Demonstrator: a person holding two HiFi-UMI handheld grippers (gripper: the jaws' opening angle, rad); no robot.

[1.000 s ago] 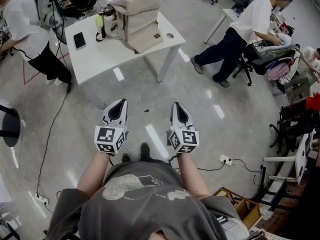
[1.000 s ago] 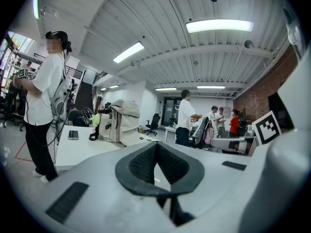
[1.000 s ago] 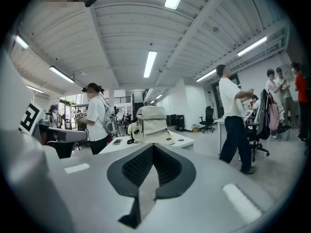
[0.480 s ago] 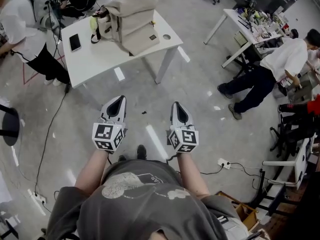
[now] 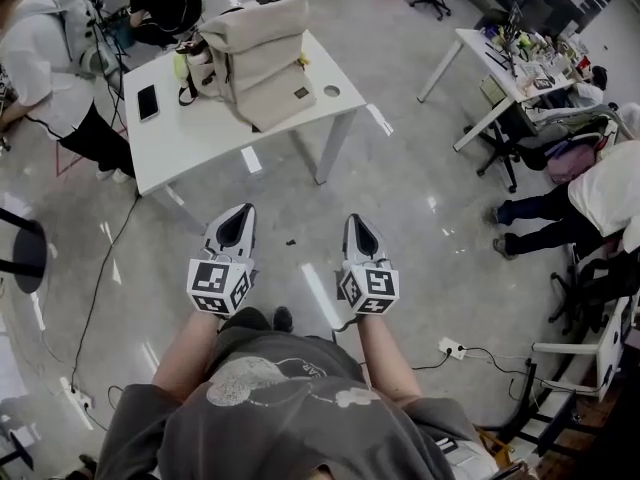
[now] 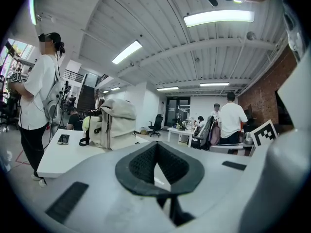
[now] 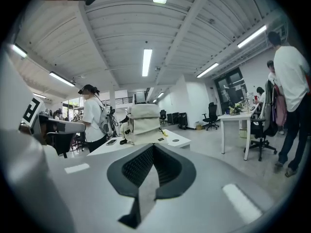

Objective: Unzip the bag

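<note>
A white table [image 5: 190, 143] stands well apart from both grippers, with floor [image 5: 400, 198] between. A person [image 5: 45, 58] stands at its left edge. The beige bag [image 5: 262, 53] sits by the far edge. The left gripper [image 5: 240, 216] and right gripper [image 5: 358, 226] have their jaws together, nothing between them. A phone [image 5: 147, 101] lies near the table's left edge.

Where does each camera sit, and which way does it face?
Head view: on the person's head, facing steeply down; shows forearms, shirt, left gripper, right gripper.
Left gripper view: on that gripper, facing forward along its shut jaws.
Right gripper view: same, on the right gripper.
Shared: the beige backpack on the white table.
</note>
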